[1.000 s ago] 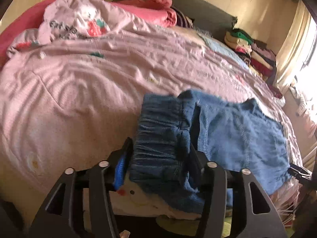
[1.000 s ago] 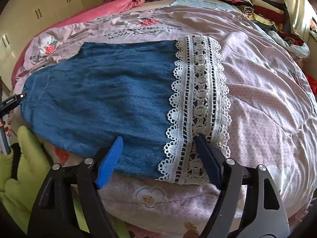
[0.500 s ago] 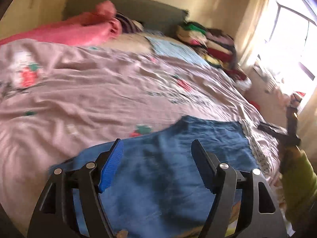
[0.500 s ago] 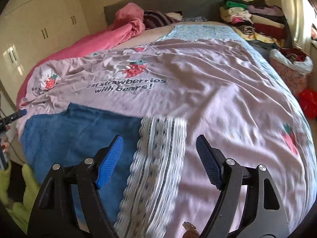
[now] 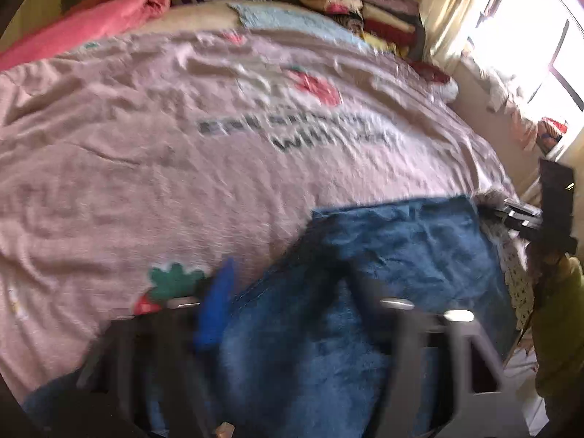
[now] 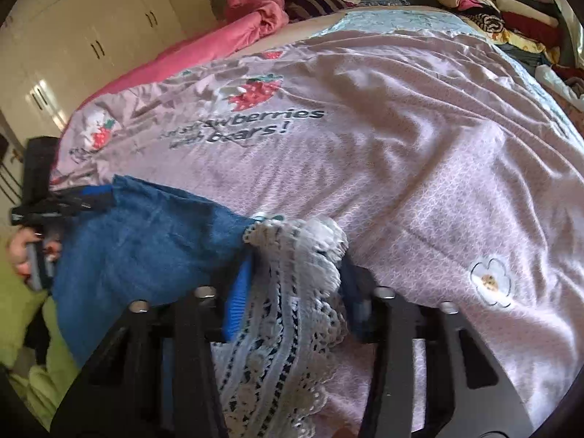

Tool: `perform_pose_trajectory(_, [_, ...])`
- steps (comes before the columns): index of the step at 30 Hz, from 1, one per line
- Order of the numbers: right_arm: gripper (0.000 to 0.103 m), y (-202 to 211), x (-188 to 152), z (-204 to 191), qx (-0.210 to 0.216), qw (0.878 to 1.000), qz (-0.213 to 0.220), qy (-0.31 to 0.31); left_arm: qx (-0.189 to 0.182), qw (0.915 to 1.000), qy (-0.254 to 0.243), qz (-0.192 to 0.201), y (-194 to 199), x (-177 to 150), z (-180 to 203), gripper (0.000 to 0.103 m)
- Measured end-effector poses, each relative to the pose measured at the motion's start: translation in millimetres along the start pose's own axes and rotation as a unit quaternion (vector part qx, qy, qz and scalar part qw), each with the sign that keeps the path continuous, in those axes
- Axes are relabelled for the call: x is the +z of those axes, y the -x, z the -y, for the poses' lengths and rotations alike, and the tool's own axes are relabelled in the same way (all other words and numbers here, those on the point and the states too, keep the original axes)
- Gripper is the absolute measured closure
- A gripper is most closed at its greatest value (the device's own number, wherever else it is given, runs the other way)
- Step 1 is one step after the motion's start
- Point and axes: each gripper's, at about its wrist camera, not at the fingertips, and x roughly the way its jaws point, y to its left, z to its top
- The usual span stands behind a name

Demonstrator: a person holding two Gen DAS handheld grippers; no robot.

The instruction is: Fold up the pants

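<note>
While the left wrist view smears with blur, the left gripper (image 5: 288,303) has its jaws closing over the pants (image 5: 383,255), blue denim bunched between the fingers; whether the pads already press is too blurred to tell. The pants lie at the near edge of the bed (image 5: 182,146), on its pink quilt. At the pants' far right end, the right gripper (image 5: 514,215) shows as a dark shape, with a green sleeve (image 5: 562,314) below it. A stack of clothes (image 5: 365,3) sits far behind the pants.

Over to the right wrist view, sharper: the right gripper (image 6: 295,288) is closing narrow on the lace hem (image 6: 292,292) of the pants (image 6: 146,248), lace gathered and squeezed between the pads. Denim runs left from the lace to the left gripper (image 6: 87,197), gripped by a hand (image 6: 25,252) in a green sleeve (image 6: 22,310). Behind the pants the quilt reads "strawberries with bears!" A pink blanket (image 6: 255,11) lies far beyond the pants.
</note>
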Motion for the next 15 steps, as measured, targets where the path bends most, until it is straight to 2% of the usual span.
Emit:
perform_pose_trajectory(2, [0.088, 8.2, 1.4, -11.7, -0.007, 1.0, 0.008, 0.026, -0.005, 0.9998, -0.017, 0.002, -1.0, -0.6, 11.7, 0.091])
perform_pose_trajectory(5, [0.088, 26.9, 14.5, -23.7, -0.033, 0.997, 0.037, 0.053, 0.019, 0.9985, -0.042, 0.03, 13.6, 2.0, 22.9, 0.091])
perform_pose_trajectory(8, [0.088, 24.9, 29.1, -24.7, -0.051, 0.995, 0.039, 0.072, 0.03, 0.9979, -0.039, 0.043, 15.7, 9.0, 21.6, 0.091])
perform_pose_trajectory(12, [0.086, -13.4, 31.6, -15.8, -0.084, 0.993, -0.019, 0.08, 0.06, 0.9968, -0.036, 0.037, -0.8, 7.2, 17.4, 0.093])
perform_pose_trajectory(14, [0.081, -25.2, 27.0, -8.5, -0.09, 0.993, -0.026, 0.075, 0.06, 0.9971, -0.022, 0.041, -4.3, 6.2, 11.0, 0.093])
perform_pose_trajectory(15, [0.08, -27.3, 27.2, -4.1, -0.087, 0.994, -0.026, 0.066, 0.06, 0.9972, -0.019, 0.04, -5.1, 5.6, 8.9, 0.089])
